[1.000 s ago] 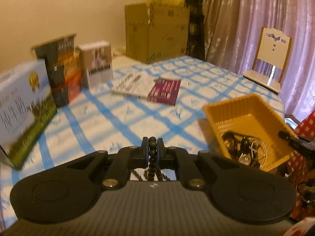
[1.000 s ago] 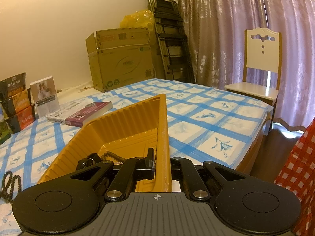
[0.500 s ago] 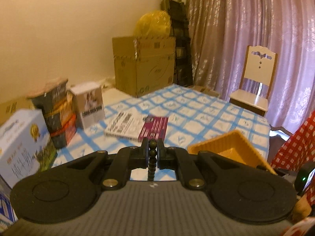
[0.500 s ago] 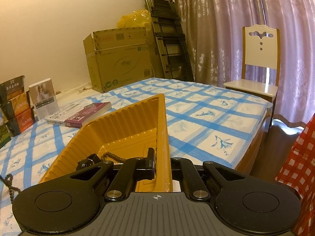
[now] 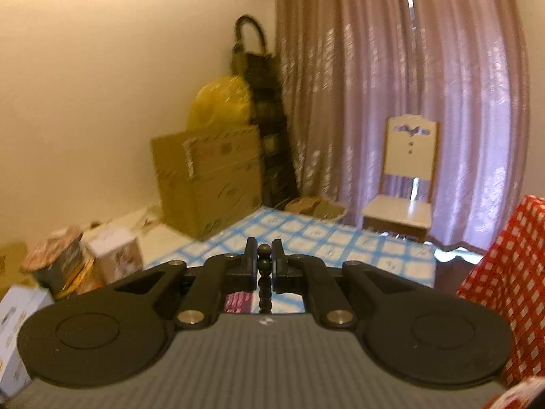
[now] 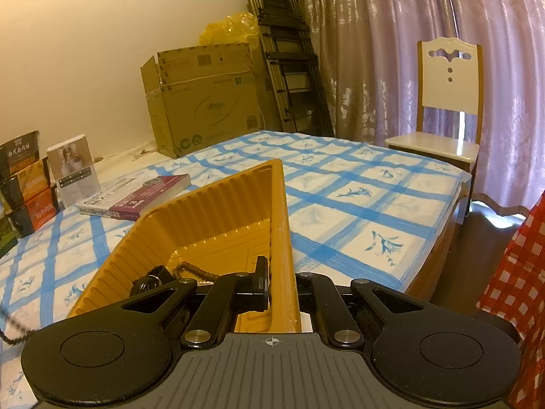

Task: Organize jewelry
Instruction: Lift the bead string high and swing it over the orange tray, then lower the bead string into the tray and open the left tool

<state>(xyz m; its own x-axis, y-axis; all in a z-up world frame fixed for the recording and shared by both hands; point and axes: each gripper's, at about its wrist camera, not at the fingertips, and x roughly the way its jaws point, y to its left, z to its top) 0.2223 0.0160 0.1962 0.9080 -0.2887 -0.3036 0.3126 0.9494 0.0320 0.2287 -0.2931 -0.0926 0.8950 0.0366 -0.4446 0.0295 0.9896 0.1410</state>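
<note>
My left gripper [image 5: 264, 261] is shut on a dark bead necklace [image 5: 264, 281], raised well above the table; the strand hangs down between the fingers and out of sight below. In the right wrist view its lower end [image 6: 12, 332] dangles at the far left edge. My right gripper [image 6: 281, 284] is shut on the near right wall of the orange basket [image 6: 211, 211], which rests on the blue-checked tablecloth [image 6: 357, 204]. Inside the basket lie a brown bead strand [image 6: 194, 271] and a dark watch-like piece [image 6: 148, 283].
A book [image 6: 136, 197] lies flat beyond the basket; stacked boxes [image 6: 24, 184] and a white box [image 6: 73, 168] stand at the left. A cardboard carton [image 6: 204, 102], folded ladder [image 6: 289, 58], white chair [image 6: 446, 109] and curtain stand behind. Red checked cloth [image 6: 517, 289] hangs at right.
My left gripper has risen with the bead necklace, so its view has swung from the tabletop and basket up to the wall and curtain. The right gripper and basket have stayed put.
</note>
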